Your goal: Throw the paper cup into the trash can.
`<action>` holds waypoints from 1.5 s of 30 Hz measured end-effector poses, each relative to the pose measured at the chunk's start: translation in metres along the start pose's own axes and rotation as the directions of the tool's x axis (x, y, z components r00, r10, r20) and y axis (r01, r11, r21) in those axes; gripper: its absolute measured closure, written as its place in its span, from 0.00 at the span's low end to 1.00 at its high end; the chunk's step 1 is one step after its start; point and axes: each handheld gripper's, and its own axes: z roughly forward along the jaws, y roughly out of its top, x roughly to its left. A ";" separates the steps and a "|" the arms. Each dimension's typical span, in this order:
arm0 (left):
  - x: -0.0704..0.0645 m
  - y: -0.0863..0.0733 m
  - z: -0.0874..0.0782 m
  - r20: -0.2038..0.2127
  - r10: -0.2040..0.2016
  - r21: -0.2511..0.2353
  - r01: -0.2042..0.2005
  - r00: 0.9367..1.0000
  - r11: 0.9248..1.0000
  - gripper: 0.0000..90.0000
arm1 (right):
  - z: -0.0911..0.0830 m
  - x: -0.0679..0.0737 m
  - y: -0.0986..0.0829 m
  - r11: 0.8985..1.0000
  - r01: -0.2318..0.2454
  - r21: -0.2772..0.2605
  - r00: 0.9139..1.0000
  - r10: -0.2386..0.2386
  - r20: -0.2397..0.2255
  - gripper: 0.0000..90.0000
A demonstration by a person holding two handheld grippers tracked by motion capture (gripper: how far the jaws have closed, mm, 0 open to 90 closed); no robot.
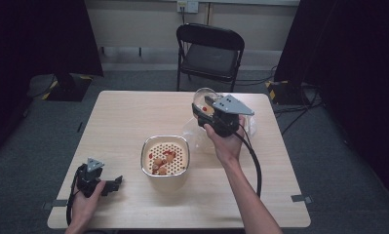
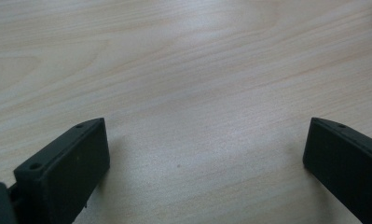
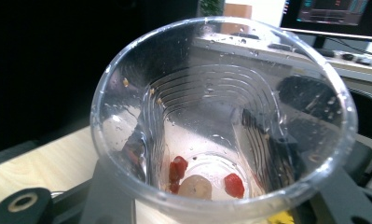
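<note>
Two hand-held grippers are working over one light wood tabletop (image 1: 133,112). The left hand-held gripper (image 1: 115,184) is resting low at the near left part of the tabletop, held in the person's left hand (image 1: 85,204); in the left gripper view its two black jaws are standing spread wide with bare wood grain between them. The right hand-held gripper (image 1: 206,111) is raised over the far right part of the tabletop, held in the right hand (image 1: 226,144), and it is pinching one clear plastic cup (image 1: 204,100) (image 3: 221,121). In the right gripper view the cup is opening toward the camera, its ribbed wall squeezed inward on both sides by the jaws, with droplets and a few small crumbs clinging inside. At its bottom are lying three or four small red pieces (image 3: 233,185) and one pale round piece (image 3: 195,186). One metal bowl (image 1: 165,171) with a pale perforated insert is sitting at the middle of the tabletop, nearer than the cup and to its left, apart from both grippers; several tan and red bits of food (image 1: 161,162) are lying on the insert, too small to count. A crumpled piece of clear plastic (image 1: 194,134) is lying on the tabletop beneath the right hand-held gripper, just right of the bowl. One black folding chair (image 1: 210,53) is standing beyond the far edge of the tabletop.
</note>
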 end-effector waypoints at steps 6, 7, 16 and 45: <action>0.000 0.000 0.000 0.000 0.000 0.001 0.000 1.000 1.000 0.00 | 0.001 -0.017 0.000 0.999 -0.011 0.039 0.999 0.010 0.038 0.56; 0.000 0.000 0.000 0.000 0.000 0.001 0.000 1.000 1.000 0.00 | 0.001 -0.020 0.000 0.999 -0.013 0.046 0.999 0.011 0.047 0.56; 0.000 0.000 0.000 0.000 0.000 0.000 0.000 1.000 1.000 0.00 | -0.002 -0.047 -0.006 0.994 -0.069 0.080 0.994 0.061 0.093 0.55; 0.000 0.000 0.000 0.000 0.000 0.001 0.000 1.000 1.000 0.00 | 0.014 -0.089 -0.013 0.964 -0.185 0.190 0.976 0.159 0.146 0.19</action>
